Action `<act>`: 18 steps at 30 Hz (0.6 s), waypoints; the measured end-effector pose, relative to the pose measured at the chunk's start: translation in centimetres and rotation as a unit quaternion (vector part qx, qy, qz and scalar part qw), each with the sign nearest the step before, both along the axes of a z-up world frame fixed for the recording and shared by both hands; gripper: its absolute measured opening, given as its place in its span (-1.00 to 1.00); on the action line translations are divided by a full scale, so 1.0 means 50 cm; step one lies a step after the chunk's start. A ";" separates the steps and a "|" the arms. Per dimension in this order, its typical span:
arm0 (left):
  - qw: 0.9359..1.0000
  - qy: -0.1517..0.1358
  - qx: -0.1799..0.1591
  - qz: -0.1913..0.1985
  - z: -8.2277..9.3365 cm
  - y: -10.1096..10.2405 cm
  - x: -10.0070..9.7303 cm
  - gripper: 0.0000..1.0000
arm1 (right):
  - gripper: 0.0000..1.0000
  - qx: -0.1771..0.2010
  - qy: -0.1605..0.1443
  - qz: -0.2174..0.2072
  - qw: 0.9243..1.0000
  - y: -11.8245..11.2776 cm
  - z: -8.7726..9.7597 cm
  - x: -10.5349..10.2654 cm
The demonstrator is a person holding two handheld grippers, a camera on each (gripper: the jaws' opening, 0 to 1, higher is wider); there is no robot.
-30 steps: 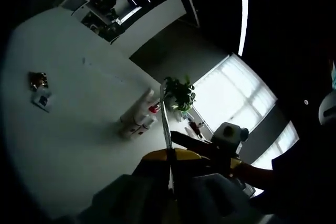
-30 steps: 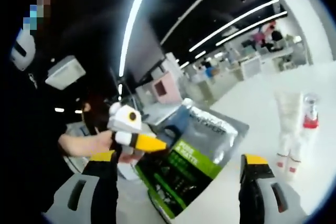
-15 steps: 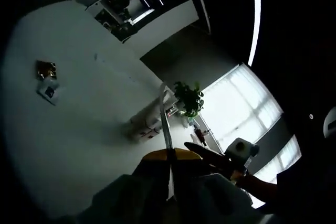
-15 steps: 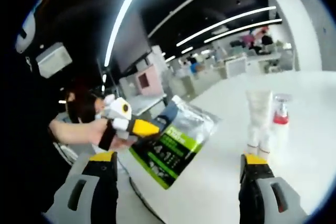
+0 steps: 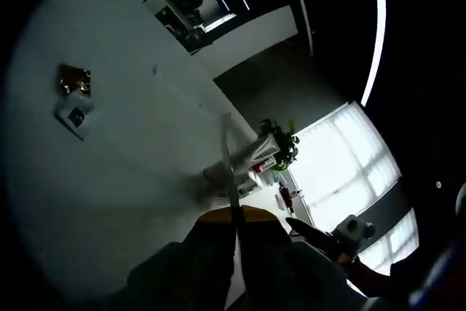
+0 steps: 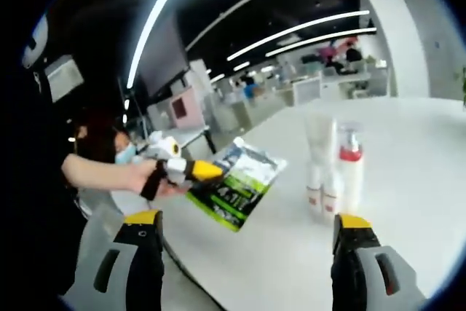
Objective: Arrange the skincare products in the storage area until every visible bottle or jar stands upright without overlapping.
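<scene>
My left gripper (image 5: 237, 213) is shut on a flat silver-and-green pouch (image 6: 238, 186), which I see edge-on as a thin strip (image 5: 228, 162) rising from the jaws. In the right gripper view a hand holds that left gripper (image 6: 207, 171) and the pouch over the table's near edge. On the white table (image 6: 408, 151) a small group of skincare products stands upright and close together: white tubes (image 6: 319, 152) and a pump bottle with a red collar (image 6: 350, 165). The same group (image 5: 251, 159) stands beyond the pouch. My right gripper (image 6: 247, 221) is open, holding nothing, short of the products.
Two small packets, one brown (image 5: 74, 80) and one white (image 5: 74, 113), lie far off on the table (image 5: 124, 165). A potted plant (image 5: 280, 140) stands behind the products, with bright windows beyond. The right gripper (image 5: 320, 234) shows at lower right of the left gripper view. A person stands at left (image 6: 95, 169).
Both cameras have swung. In the right gripper view the left gripper with the pouch has drawn farther away and looks smaller. The products stay where they were on the table.
</scene>
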State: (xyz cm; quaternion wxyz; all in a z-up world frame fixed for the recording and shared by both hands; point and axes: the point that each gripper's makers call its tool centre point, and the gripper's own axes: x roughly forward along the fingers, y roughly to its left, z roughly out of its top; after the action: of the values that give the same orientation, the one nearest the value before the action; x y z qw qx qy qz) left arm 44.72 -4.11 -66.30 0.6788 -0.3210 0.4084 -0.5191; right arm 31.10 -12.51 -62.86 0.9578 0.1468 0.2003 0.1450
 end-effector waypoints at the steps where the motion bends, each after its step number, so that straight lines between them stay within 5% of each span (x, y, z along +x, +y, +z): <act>1: 1.000 0.003 0.003 0.001 -0.006 -0.001 0.002 -1.00 | 0.99 0.001 0.001 -0.003 1.000 -0.003 -0.002 -0.002; 18: 0.999 0.017 0.038 -0.004 -0.084 -0.039 0.029 -1.00 | 0.99 -0.012 0.031 -0.023 0.999 -0.032 -0.037 -0.026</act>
State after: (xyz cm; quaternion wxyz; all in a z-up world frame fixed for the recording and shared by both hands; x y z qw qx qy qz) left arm 46.17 -6.07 -70.52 0.6814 -0.3019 0.4406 -0.5005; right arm 29.79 -14.12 -64.72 0.9558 0.1440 0.2283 0.1163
